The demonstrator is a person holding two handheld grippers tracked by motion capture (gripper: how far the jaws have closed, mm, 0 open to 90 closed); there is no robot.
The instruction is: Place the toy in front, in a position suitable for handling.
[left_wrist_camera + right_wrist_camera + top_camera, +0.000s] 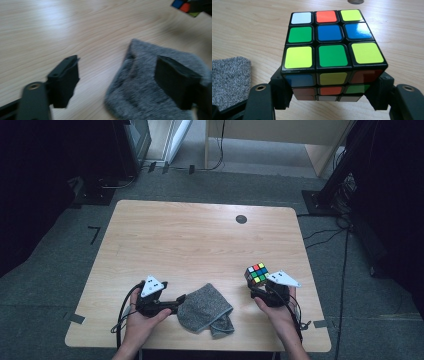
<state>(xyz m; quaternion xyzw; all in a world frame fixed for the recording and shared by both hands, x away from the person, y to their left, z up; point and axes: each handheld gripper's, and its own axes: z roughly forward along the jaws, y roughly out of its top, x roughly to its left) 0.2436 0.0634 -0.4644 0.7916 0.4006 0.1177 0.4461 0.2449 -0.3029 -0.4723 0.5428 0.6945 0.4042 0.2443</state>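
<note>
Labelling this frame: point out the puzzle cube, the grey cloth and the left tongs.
puzzle cube (332, 37): right gripper view, blue centre sticker of its top face.
grey cloth (202, 309): high view, middle of the fabric.
left tongs (117, 80): left gripper view, midway between fingertips.

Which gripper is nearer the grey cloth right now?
Left. The left gripper is open with its jaws either side of the grey cloth edge; the right gripper is off to the cloth's right, shut on the puzzle cube.

The left hand-held gripper (177, 302) is black, topped by a pale grey three-cornered plate with small dark marks, and a black cable loops from its back. The right hand-held gripper (256, 287) matches it, with thin cables trailing behind. Each jaw is a blocky black pad on a flat arm with a brass-ringed screw hole. Both forearms are bare, without sleeves.
</note>
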